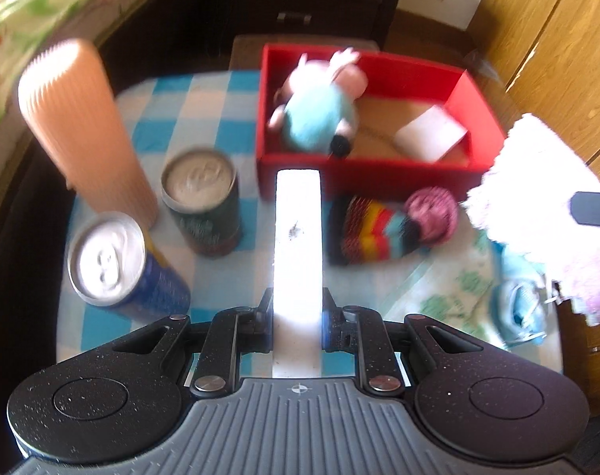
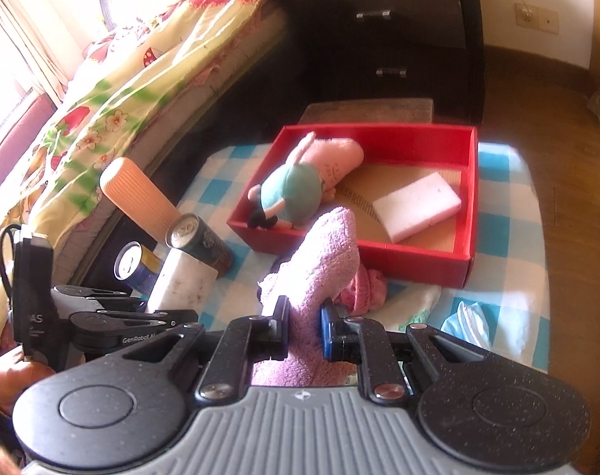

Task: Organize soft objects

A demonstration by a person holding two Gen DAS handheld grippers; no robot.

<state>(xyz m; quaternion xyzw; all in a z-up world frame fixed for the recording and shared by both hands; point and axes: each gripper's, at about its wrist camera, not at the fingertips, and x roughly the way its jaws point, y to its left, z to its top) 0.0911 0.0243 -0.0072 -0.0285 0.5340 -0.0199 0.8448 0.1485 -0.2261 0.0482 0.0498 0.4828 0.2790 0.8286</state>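
Note:
My left gripper (image 1: 298,314) is shut on a long white foam block (image 1: 298,229), held above the checked tablecloth (image 1: 220,118). The block points toward the red box (image 1: 379,168). In the box lie a pink and teal plush pig (image 1: 319,114) and a white sponge (image 1: 430,134). My right gripper (image 2: 304,326) is shut on a fluffy pink towel (image 2: 327,257), which hangs off the table in front of the red box (image 2: 418,265). A striped knitted hat with a pink pompom (image 1: 379,229) lies on the cloth between the two grippers. The plush pig (image 2: 296,188) and the sponge (image 2: 418,206) also show in the right wrist view.
Two drink cans (image 1: 199,198) (image 1: 109,257) and a tall ribbed orange cylinder (image 1: 82,126) stand at the table's left. A light blue soft item (image 1: 521,312) lies at the right edge. A bed (image 2: 121,91), a dark drawer unit (image 2: 387,39) and wooden cabinets (image 1: 557,39) surround the table.

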